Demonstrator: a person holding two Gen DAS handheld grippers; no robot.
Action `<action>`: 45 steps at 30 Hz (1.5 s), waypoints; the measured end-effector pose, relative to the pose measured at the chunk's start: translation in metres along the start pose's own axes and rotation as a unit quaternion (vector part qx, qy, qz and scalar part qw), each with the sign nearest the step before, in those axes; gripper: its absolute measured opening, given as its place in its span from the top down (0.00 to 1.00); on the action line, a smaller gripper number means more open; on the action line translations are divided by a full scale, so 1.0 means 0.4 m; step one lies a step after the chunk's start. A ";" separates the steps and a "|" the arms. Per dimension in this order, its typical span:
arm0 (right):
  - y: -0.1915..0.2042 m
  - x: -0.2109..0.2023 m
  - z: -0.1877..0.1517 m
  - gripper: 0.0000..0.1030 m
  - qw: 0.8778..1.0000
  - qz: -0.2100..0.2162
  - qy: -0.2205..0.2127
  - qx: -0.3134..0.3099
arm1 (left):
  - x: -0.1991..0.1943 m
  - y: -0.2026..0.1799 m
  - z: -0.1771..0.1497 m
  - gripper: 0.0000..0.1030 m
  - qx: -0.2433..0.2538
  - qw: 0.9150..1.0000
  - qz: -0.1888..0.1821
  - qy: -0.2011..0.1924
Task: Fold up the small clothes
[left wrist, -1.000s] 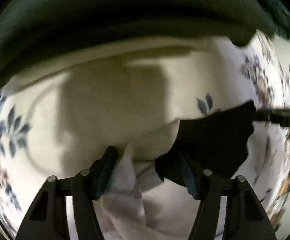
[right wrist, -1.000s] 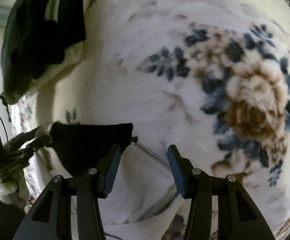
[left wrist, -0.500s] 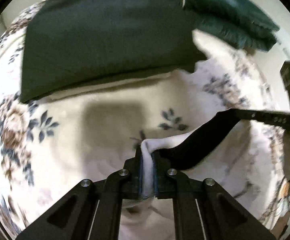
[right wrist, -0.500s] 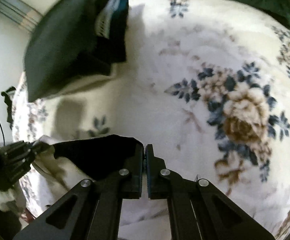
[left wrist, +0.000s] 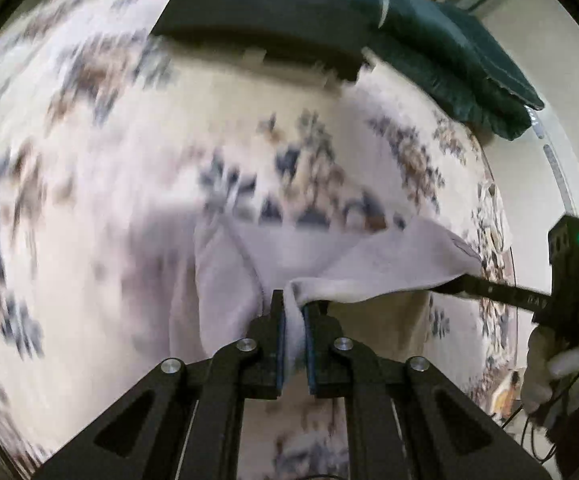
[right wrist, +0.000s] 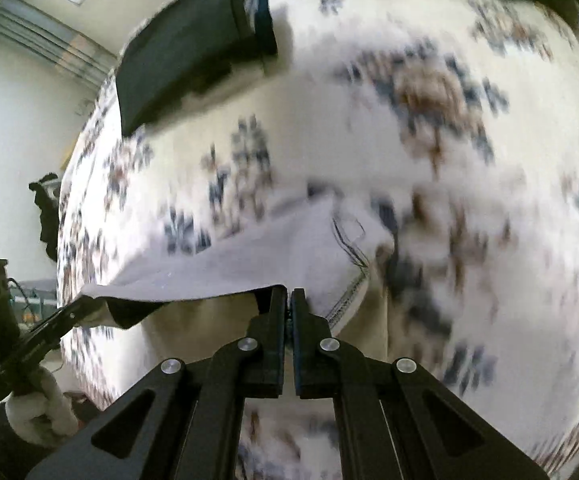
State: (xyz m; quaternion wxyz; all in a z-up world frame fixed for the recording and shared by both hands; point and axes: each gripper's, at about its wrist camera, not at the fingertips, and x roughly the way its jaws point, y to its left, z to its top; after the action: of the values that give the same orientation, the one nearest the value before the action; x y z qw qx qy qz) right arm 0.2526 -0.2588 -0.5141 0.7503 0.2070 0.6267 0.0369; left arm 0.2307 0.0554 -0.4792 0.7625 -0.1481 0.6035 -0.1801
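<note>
A small white garment (left wrist: 353, 268) is held off a flowered bedspread (left wrist: 101, 168) by both grippers. The left gripper (left wrist: 294, 312) is pressed together on one edge of the cloth, a fold of white fabric being pinched between its blue-lined fingers. The right gripper (right wrist: 290, 300) is likewise pressed together, with the other end of the same edge caught at its tips — only a thin sliver of cloth is seen there.

In the left wrist view the garment is stretched from the centre toward 3 o'clock, where the tips of the right gripper (left wrist: 467, 282) are seen holding its far corner; the rest is draped down at 9 o'clock of the fingers. In the right wrist view the cloth (right wrist: 249, 256) is spread from the centre toward 9 o'clock, ending at the left gripper (right wrist: 89, 304), and a stitched seam is shown at about 2 o'clock of the fingers.

A dark pillow (left wrist: 265, 16) is seen lying on the bedspread at 12 o'clock, with a green blanket (left wrist: 449, 56) just beside it at 1 o'clock. Much of the bedspread is blurred.
</note>
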 end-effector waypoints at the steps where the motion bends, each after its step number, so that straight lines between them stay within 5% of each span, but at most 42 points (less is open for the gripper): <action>1: -0.004 0.017 -0.023 0.97 1.000 -0.003 0.010 -0.001 | 0.002 0.013 -0.024 0.94 -0.009 1.000 0.000 0.006; 7: -0.047 0.106 -0.166 0.97 0.997 -0.012 0.077 0.004 | 0.026 0.074 -0.135 0.90 -0.068 0.996 -0.009 0.053; 10: -0.063 0.131 -0.207 0.95 0.993 -0.005 0.115 0.006 | 0.009 0.097 -0.175 0.79 -0.095 0.993 -0.015 0.066; 12: -0.076 0.138 -0.229 0.90 0.989 0.005 0.147 0.009 | -0.014 0.114 -0.207 0.70 -0.112 0.991 -0.013 0.071; 15: -0.095 0.117 -0.247 0.61 0.987 0.024 0.160 0.013 | -0.042 0.140 -0.239 0.51 -0.132 0.989 -0.004 0.074; 16: -0.108 0.102 -0.246 0.53 0.987 0.032 0.156 0.021 | -0.052 0.150 -0.240 0.51 -0.140 0.988 0.000 0.071; 24: -0.256 0.067 -0.132 0.53 0.979 0.088 0.049 0.174 | -0.005 0.176 -0.089 0.51 -0.161 0.987 -0.005 0.010; 28: -0.277 0.141 -0.100 0.53 0.974 0.087 0.065 0.199 | 0.111 0.149 0.006 0.56 -0.137 0.990 0.010 0.032; 30: -0.274 0.143 -0.103 0.87 0.972 0.097 0.053 0.208 | 0.129 0.136 0.032 0.92 -0.119 0.993 0.001 0.027; 31: -0.270 0.137 -0.102 0.95 0.971 0.103 0.051 0.208 | 0.132 0.128 0.047 0.92 -0.108 0.994 0.012 0.026; 35: -0.273 0.089 -0.105 0.96 0.965 0.112 0.021 0.237 | 0.122 0.166 0.083 0.93 -0.117 0.993 0.014 0.017; 39: -0.332 0.071 -0.115 0.97 0.965 0.049 0.013 0.258 | 0.128 0.227 0.092 0.86 -0.177 0.983 -0.028 0.040; 42: -0.359 0.080 -0.119 0.96 0.957 0.084 0.036 0.275 | 0.080 0.232 0.072 0.79 -0.197 0.979 -0.050 0.028; 43: -0.369 0.074 -0.125 0.94 0.956 0.092 0.038 0.276 | 0.061 0.230 0.059 0.79 -0.201 0.978 -0.054 0.022; 45: -0.377 0.065 -0.147 0.73 0.954 0.107 0.040 0.279 | 0.013 0.230 0.013 0.76 -0.209 0.976 -0.052 0.009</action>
State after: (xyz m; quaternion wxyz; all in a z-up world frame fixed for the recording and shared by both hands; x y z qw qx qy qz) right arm 0.1710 -0.3726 -0.5996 0.6289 0.4719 0.6158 -0.0512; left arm 0.2456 0.1350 -0.5235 0.6988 -0.3338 0.6262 -0.0901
